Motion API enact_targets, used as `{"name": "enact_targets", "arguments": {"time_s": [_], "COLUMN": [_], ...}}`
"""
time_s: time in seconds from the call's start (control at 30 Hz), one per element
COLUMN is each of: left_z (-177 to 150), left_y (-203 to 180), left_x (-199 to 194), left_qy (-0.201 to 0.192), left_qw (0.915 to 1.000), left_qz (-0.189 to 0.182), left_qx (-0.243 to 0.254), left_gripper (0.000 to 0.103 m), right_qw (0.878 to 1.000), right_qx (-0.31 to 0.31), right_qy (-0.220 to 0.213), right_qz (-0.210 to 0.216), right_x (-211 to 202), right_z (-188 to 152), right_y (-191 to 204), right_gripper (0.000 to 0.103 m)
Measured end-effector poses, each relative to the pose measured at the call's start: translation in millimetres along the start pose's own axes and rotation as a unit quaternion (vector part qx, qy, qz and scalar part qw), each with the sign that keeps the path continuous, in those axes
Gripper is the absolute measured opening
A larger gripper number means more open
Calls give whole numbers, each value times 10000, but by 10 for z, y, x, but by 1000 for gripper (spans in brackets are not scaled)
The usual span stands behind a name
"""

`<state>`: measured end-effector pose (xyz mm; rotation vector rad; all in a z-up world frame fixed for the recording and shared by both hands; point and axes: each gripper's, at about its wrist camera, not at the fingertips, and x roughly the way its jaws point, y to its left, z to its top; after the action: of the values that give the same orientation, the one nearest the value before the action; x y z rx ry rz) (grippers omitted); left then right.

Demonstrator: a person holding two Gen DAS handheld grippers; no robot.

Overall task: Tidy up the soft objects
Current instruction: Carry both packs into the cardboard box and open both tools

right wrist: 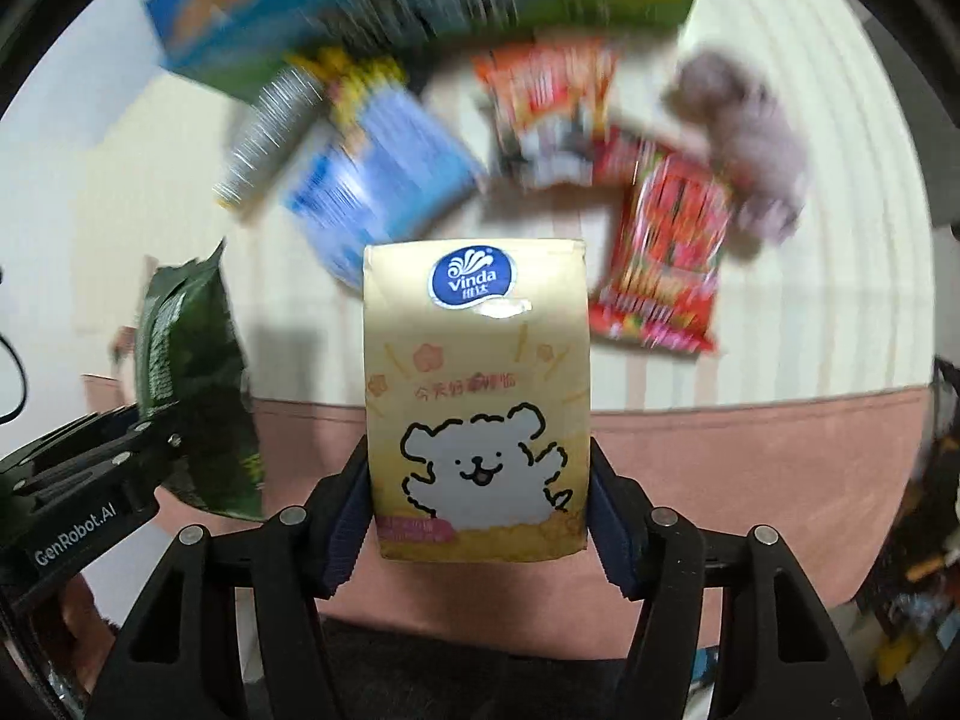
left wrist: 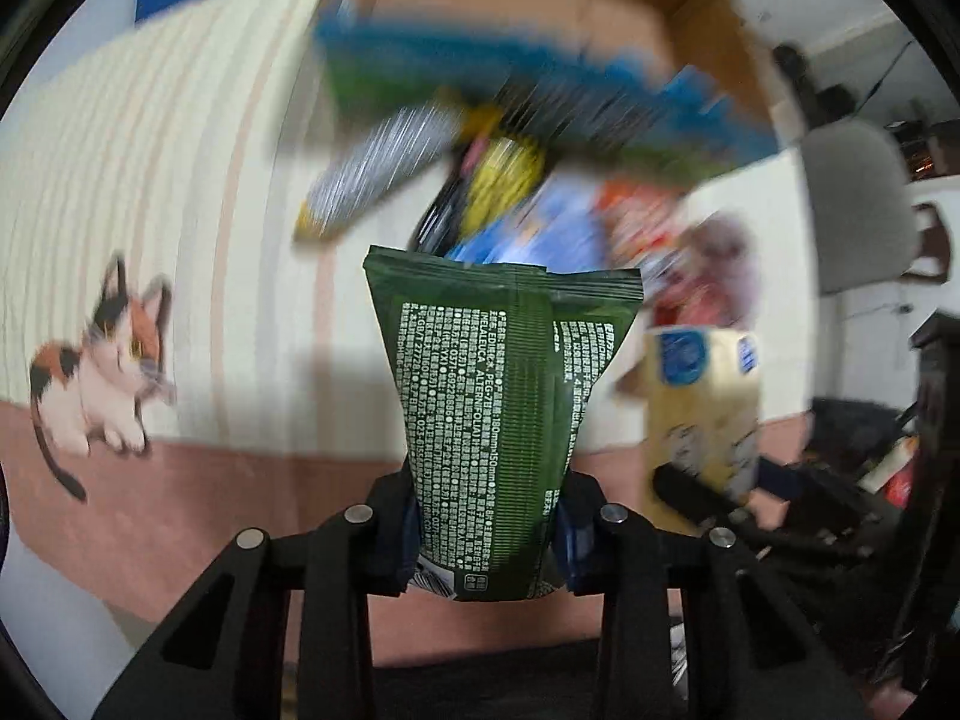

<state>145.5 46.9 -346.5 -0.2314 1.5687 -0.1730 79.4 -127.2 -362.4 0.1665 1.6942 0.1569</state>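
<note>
A green pouch (left wrist: pixel 492 414) is clamped upright between the pads of the left gripper (left wrist: pixel 489 531), left of the yellow tissue pack (right wrist: pixel 477 402). That tissue pack is gripped at its sides by the right gripper (right wrist: pixel 477 516). Beyond the tissue pack, blurred snack packets (right wrist: pixel 660 258) and a grey plush toy (right wrist: pixel 750 138) are seen on the striped mat (right wrist: pixel 810 330), below a blue-edged cardboard box (left wrist: pixel 540 18).

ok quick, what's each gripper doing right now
left gripper: shut on the green pouch.
right gripper: shut on the yellow tissue pack.
</note>
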Motion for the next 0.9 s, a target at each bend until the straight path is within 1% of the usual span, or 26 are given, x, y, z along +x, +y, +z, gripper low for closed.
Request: {"name": "enact_targets", "arguments": {"time_s": [0.03,0.07,0.1,0.13,0.2,0.27,0.33,0.4,0.47,0.5,0.53,0.57,0.63,0.7,0.77,0.87,0.9], "left_z": [96,286,441,614,938,1293,1632,2023,2347,2511,2672,2823,3078,3246,3345,3502,3534], "left_y": [-85,-194,-213,-290,-438,-508,-527,-527,-487,-546,-562,-564,-561,-606,-649,-698,-701], "left_x": [-124,-276,-486,-579,-824,-901,-859,-714,-519,-465,-391,-253,-19,172,362,565,619], "left_qy": [-121,-229,-315,-456,-662,-854,-864,-704,-532,-439,-360,-212,23,255,476,658,704], "left_qw": [9999,9994,9989,9981,9968,9956,9956,9967,9979,9983,9986,9991,9989,9985,9976,9970,9969], "left_qz": [-105,-239,-329,-376,-384,-331,-349,-395,-368,-358,-346,-332,-371,-401,-402,-303,-258], "left_qx": [34,101,141,179,210,208,100,9,-85,-144,-171,-183,-272,-286,-307,-281,-246], "left_gripper": [31,32,32,32,32,32,32,32,31,31,32,31,32,31,31,31,32], "right_qw": [9999,9995,9989,9982,9960,9932,9904,9886,9888,9892,9898,9904,9926,9942,9951,9966,9968], "right_qx": [-44,-83,-119,-144,-202,-305,-379,-375,-340,-307,-304,-279,-228,-144,-103,-15,-2], "right_qy": [-121,-277,-424,-535,-815,-1090,-1328,-1461,-1450,-1430,-1383,-1342,-1163,-1012,-898,-710,-680], "right_qz": [56,117,174,210,289,274,101,-16,-41,-70,-137,-188,-275,-335,-414,-415,-432], "right_x": [-164,-337,-521,-717,-1112,-1341,-1464,-1472,-1480,-1426,-1287,-1118,-888,-607,-439,-184,-131], "right_z": [27,66,115,224,546,935,1267,1710,2011,2188,2418,2555,2944,3275,3533,3831,3881], "right_y": [-3,-27,-28,-18,-31,48,62,89,95,80,23,-21,-71,-170,-209,-333,-353], "right_gripper": [66,66,66,66,66,66,66,66,66,66,66,66,66,66,66,66,66]}}
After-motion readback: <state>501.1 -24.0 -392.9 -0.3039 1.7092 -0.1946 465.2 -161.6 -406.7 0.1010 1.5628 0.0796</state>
